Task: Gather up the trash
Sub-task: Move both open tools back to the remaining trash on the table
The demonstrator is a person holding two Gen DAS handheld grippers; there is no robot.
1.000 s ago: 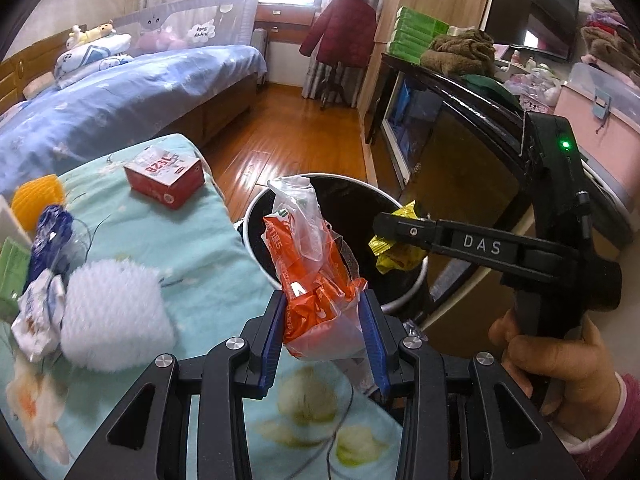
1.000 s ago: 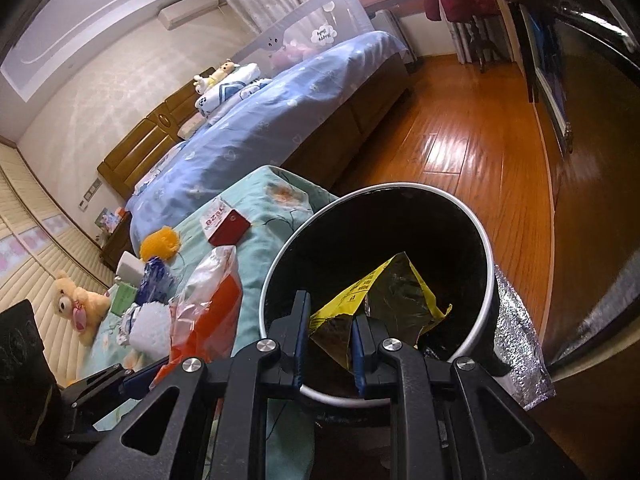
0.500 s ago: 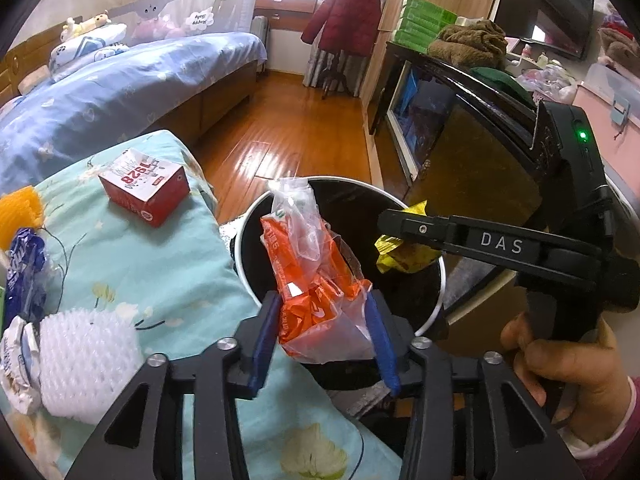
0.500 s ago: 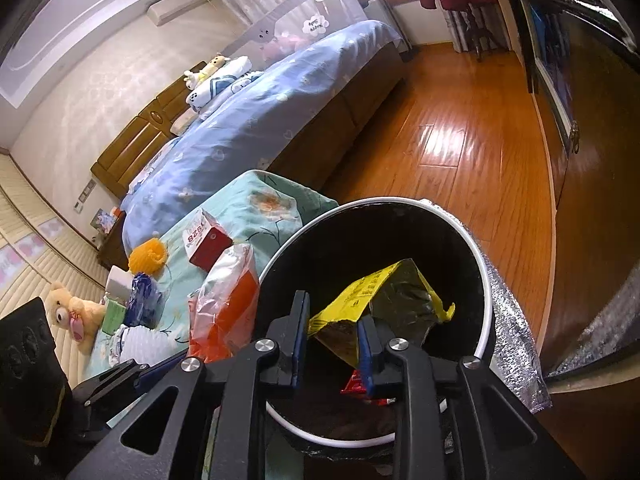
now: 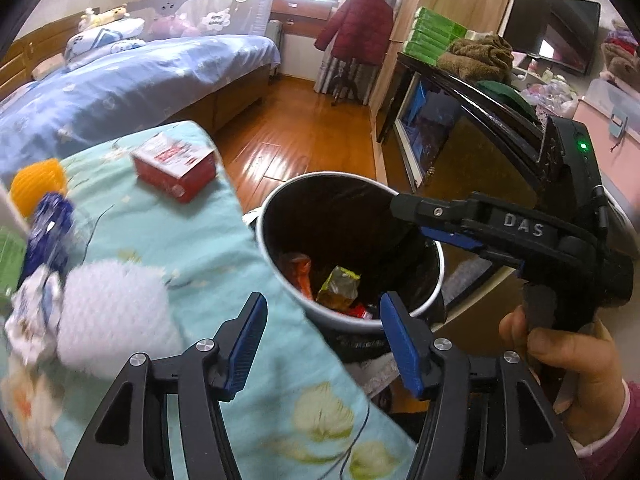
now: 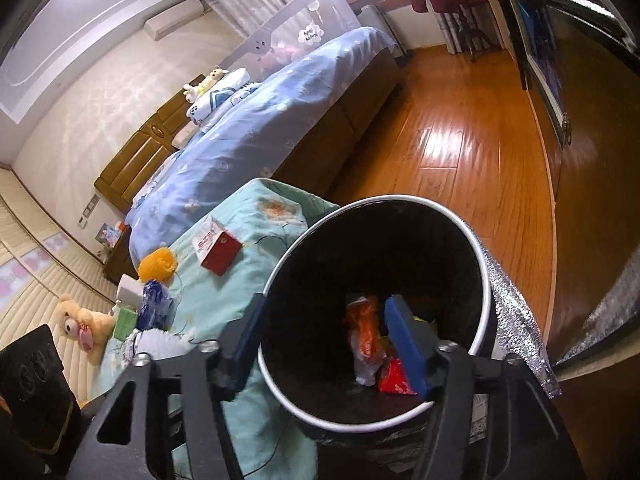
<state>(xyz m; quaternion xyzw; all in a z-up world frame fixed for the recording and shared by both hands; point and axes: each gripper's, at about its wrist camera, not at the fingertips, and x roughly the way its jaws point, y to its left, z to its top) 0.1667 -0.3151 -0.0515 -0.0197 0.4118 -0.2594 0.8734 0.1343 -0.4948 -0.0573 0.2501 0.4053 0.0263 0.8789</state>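
Since both grippers hang empty over the bin, the drop step looks finished and the next pick is due.

Left wrist view, jaws: the left gripper (image 5: 322,330) stands wide open, gripping nothing, above the table edge beside the trash bin (image 5: 436,280).
Left wrist view, trash: the orange bag (image 5: 298,272) and yellow wrapper (image 5: 340,286) lie at the bin's bottom.
Left wrist view, change: a second ago the orange bag was clamped between these fingers; now it is released.
Right wrist view, jaws: the right gripper (image 6: 324,340) is spread open over the bin mouth, holding nothing.
Right wrist view, change: the yellow wrapper it pinched half a second ago is gone from it.
Next move: probably swinging back to the table for the red box (image 6: 218,250), white foam net (image 5: 112,312) or blue packet (image 5: 50,236); each needs open jaws centred before closing.
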